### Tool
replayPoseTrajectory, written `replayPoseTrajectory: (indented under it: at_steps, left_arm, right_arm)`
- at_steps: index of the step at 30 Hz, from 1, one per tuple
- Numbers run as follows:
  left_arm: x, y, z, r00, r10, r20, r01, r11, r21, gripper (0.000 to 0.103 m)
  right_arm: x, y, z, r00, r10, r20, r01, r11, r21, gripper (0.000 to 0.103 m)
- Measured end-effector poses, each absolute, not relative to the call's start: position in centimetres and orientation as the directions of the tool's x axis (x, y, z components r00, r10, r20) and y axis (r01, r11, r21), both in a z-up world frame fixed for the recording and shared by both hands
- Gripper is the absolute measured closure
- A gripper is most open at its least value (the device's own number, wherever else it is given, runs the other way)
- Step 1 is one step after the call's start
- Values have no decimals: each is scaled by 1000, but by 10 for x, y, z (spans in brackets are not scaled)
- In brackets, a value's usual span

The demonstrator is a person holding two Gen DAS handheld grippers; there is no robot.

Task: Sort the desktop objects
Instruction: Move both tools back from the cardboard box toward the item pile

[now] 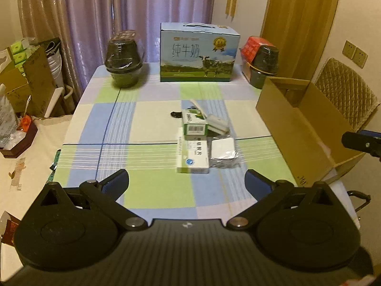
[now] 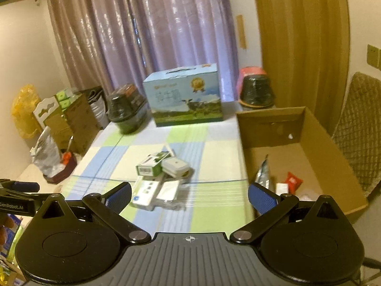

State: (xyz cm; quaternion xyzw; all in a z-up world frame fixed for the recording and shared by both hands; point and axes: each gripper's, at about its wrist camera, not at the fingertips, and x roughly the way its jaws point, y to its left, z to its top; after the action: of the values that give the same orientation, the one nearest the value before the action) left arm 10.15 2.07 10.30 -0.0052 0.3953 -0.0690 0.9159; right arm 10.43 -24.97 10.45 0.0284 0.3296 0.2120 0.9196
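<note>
A small pile lies mid-table on the checked cloth: a green-and-white carton [image 1: 194,123], a white medicine box [image 1: 192,156], a white packet in clear wrap [image 1: 222,149] and a white case [image 1: 217,123]. My left gripper [image 1: 187,182] hovers open just short of the pile, nothing between its fingers. In the right wrist view the same pile shows as the carton [image 2: 151,164], medicine box [image 2: 145,193], wrapped packet [image 2: 169,190] and case [image 2: 175,166]. My right gripper [image 2: 190,196] is open and empty, between the pile and the open cardboard box [image 2: 333,157], which holds a silver pouch [image 2: 263,174] and a red packet [image 2: 293,181].
A blue milk carton case [image 1: 198,52] stands at the table's far edge between two dark wrapped pots [image 1: 123,59] [image 1: 265,63]. The cardboard box [image 1: 293,128] sits at the right edge beside a quilted chair [image 1: 345,90]. Boxes and bags crowd the left side [image 1: 21,76].
</note>
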Motion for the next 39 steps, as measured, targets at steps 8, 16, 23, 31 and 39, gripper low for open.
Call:
replayPoseTrajectory:
  at_steps: [8, 16, 23, 31, 39]
  left_arm:
    - [105, 29, 82, 663, -116, -739, 104, 993, -63, 1]
    - [119, 25, 56, 662, -85, -745, 110, 994, -16, 1]
    - [138, 20, 31, 655, -74, -752, 131, 991, 16, 1]
    - [159, 16, 2, 630, -76, -773, 155, 987, 29, 1]
    - [181, 14, -28, 610, -101, -786, 168, 986, 3, 1]
  right_arm:
    - [104, -229, 77, 656, 428, -621, -378, 899, 221, 2]
    - [113, -220, 49, 649, 409, -642, -363, 907, 211, 2]
    - [128, -207, 23, 643, 394, -657, -368, 911, 186, 2]
    - [154, -194, -4, 620, 398, -676, -351, 911, 215, 2]
    - [173, -187, -29, 586, 390, -710, -344, 913, 218, 2]
